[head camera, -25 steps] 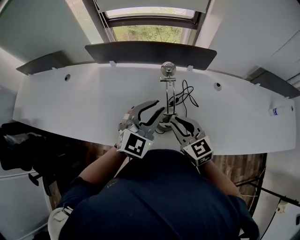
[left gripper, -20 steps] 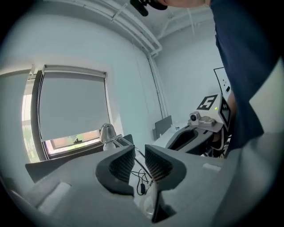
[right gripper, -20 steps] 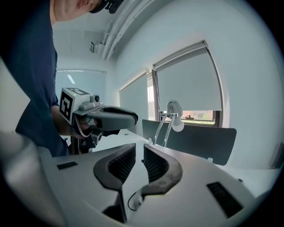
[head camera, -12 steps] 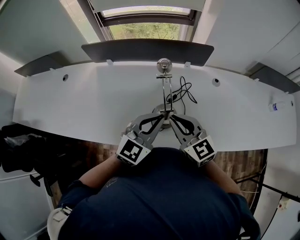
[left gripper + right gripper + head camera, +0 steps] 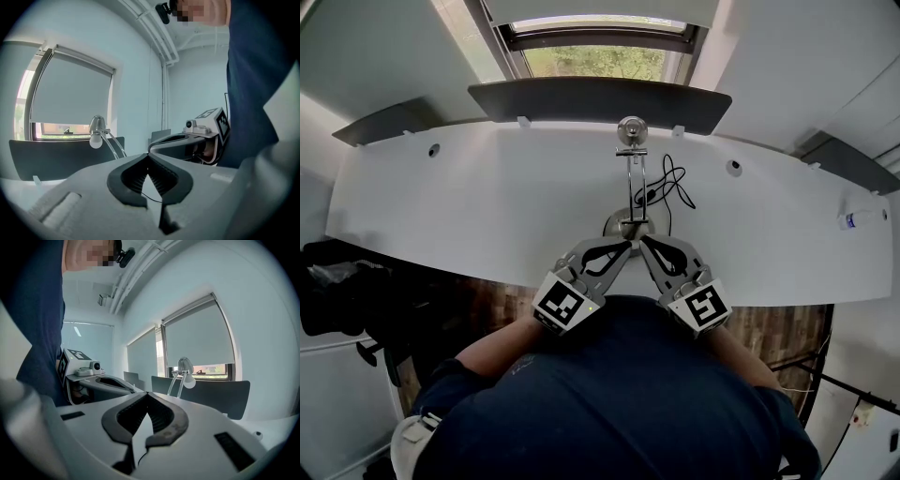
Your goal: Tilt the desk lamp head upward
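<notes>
The desk lamp stands on the white desk (image 5: 469,197), with its chrome head (image 5: 632,131) at the far end of a thin arm and its round base (image 5: 619,225) near the front edge. My left gripper (image 5: 624,246) and right gripper (image 5: 643,243) point in at the base from either side, tips just short of it. Both are shut with nothing between the jaws. In the left gripper view, the left gripper (image 5: 149,157) has its pads meeting, and the lamp head (image 5: 97,124) with its white bulb rises beyond. The right gripper (image 5: 147,397) shows the same, with the lamp head (image 5: 184,366) behind.
A black cable (image 5: 667,186) lies coiled on the desk right of the lamp arm. A dark partition panel (image 5: 600,98) runs along the desk's back edge under the window. A small bottle (image 5: 861,222) lies at the far right. Dark gear (image 5: 337,300) sits on the floor at left.
Both grippers have drawn back a little towards the desk's front edge. Their jaws, open a second ago, have closed on nothing. The lamp has not moved.
</notes>
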A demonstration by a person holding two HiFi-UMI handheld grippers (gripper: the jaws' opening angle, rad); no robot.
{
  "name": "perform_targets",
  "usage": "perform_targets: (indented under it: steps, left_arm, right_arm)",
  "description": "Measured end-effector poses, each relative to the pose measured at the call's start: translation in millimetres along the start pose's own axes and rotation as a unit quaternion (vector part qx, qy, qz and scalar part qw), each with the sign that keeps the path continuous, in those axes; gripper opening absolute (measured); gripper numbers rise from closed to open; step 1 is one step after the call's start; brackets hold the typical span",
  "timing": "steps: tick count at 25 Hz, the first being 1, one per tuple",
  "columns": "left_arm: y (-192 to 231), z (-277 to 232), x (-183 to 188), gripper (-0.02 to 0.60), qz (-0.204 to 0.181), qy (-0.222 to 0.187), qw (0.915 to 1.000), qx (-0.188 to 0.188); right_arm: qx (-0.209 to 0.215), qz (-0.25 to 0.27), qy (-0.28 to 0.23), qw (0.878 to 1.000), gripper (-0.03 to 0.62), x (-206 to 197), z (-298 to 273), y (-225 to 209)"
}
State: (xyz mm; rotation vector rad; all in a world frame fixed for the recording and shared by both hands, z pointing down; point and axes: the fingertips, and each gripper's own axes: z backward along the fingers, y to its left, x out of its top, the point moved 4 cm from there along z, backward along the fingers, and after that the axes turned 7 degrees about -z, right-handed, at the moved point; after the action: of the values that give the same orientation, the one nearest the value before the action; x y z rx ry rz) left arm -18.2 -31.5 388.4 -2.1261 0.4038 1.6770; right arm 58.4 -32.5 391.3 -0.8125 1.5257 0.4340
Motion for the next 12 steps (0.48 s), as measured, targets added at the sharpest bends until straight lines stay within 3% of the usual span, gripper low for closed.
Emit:
perform_targets:
  steps: [12]
  left_arm:
    - [-2.2,3.5,-1.8,0.008,-0.009,0.017,0.9998,-0.003]
  right_arm:
    - [0.005,-0.001,0.000,1.000,0.011,-3.3,1.4,1.4]
